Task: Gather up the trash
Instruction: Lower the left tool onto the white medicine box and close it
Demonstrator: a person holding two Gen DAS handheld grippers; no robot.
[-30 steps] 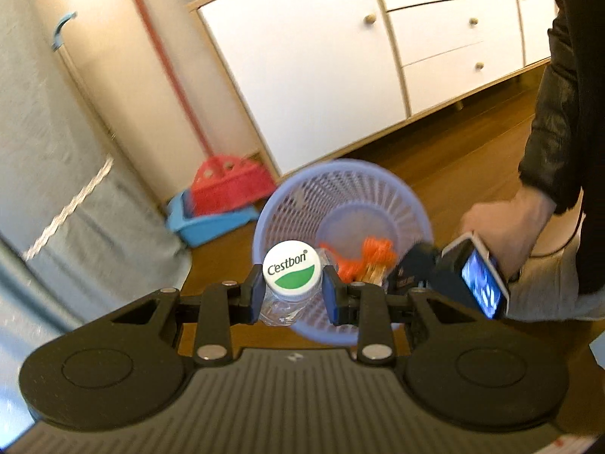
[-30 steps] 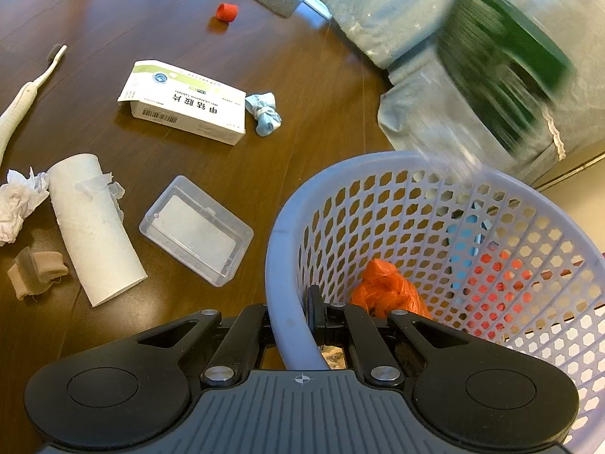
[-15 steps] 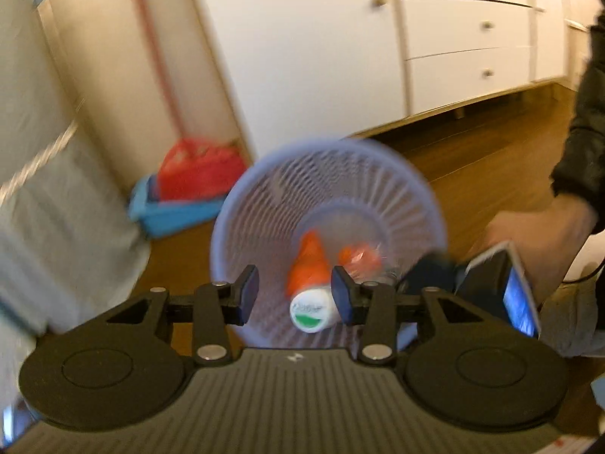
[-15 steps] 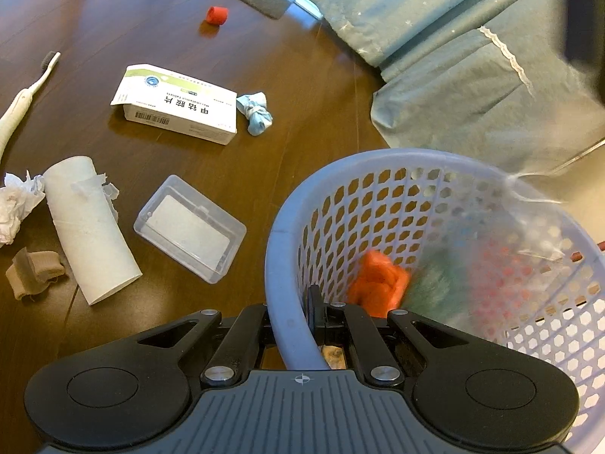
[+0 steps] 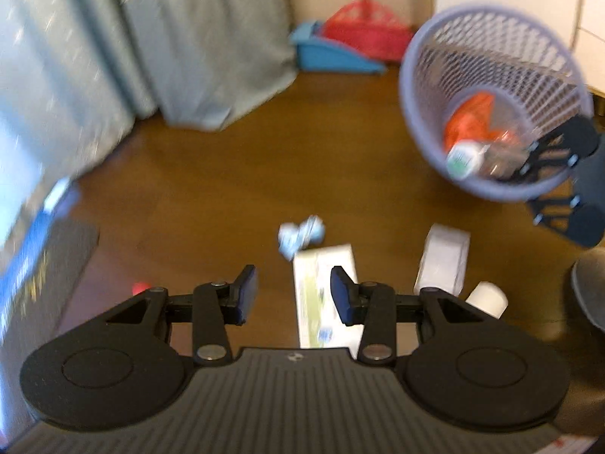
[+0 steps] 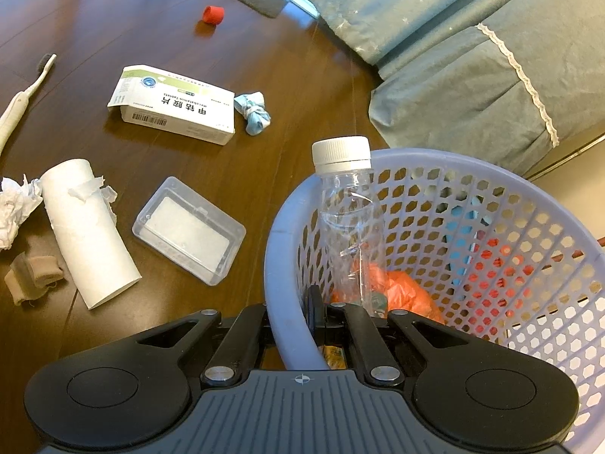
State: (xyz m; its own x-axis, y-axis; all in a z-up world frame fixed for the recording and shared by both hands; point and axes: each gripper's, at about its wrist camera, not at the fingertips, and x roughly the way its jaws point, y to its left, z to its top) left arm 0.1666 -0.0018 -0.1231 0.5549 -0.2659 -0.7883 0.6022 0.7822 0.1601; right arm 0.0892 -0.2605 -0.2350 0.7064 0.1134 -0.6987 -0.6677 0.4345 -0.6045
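My left claw (image 5: pixel 294 295) gapes wide, holding nothing, above the desk (image 5: pixel 211 189). Directly beneath and between its fingers lies the medicine box (image 5: pixel 321 295), long axis running straight ahead of me. Just beyond it sits the blue crumpled wad (image 5: pixel 300 235). My right claw (image 6: pixel 291 325) is clamped on the basket (image 6: pixel 287 265) rim, well off to my left claw's right, bottle (image 6: pixel 349 223) inside. The left is nearer the box.
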